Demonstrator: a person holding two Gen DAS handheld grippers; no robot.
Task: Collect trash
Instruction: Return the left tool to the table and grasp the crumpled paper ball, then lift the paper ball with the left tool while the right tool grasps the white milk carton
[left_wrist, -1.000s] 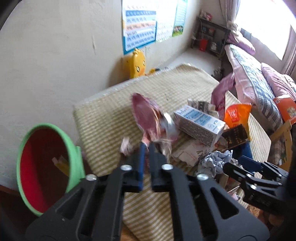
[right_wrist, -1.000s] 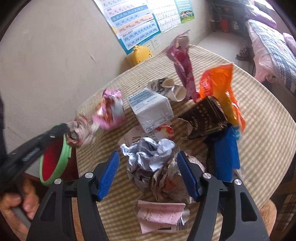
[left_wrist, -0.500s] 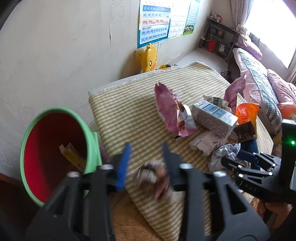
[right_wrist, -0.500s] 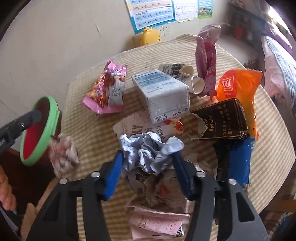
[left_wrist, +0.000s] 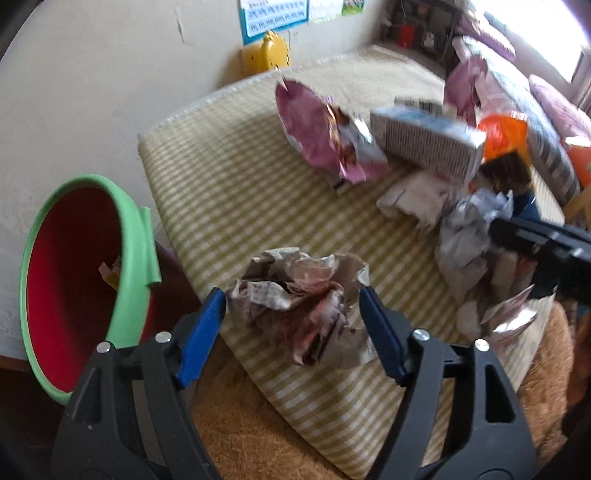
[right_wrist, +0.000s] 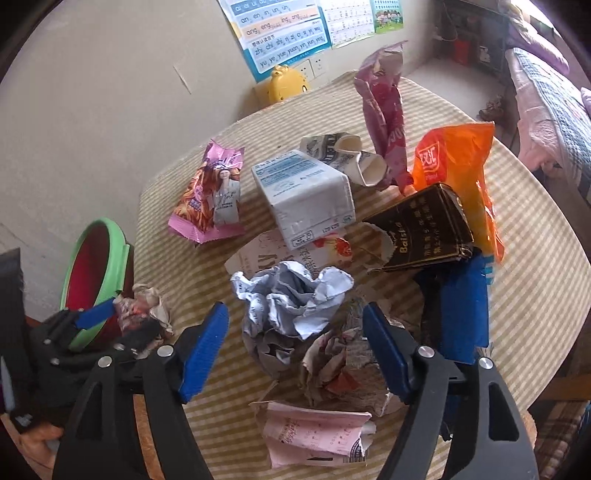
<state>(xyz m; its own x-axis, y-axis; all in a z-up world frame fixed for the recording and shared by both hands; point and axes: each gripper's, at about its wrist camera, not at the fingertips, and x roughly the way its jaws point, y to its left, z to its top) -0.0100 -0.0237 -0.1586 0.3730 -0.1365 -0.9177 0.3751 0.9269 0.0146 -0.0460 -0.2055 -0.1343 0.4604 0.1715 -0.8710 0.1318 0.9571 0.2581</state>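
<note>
**A:** What is nearest in the left wrist view?

**B:** The left gripper, jaws spread wide, with a crumpled brown paper wad between the blue pads on the striped worktop; whether they touch it, I cannot tell.

**A:** And the bin?

**B:** The green-rimmed red bin sits at nine o'clock, just off the worktop edge.

**A:** The other side?

**B:** The right gripper is released too, hovering around a crumpled white paper. A pink receipt lies at six o'clock. Farther, at twelve o'clock, lies a milk carton.
</note>
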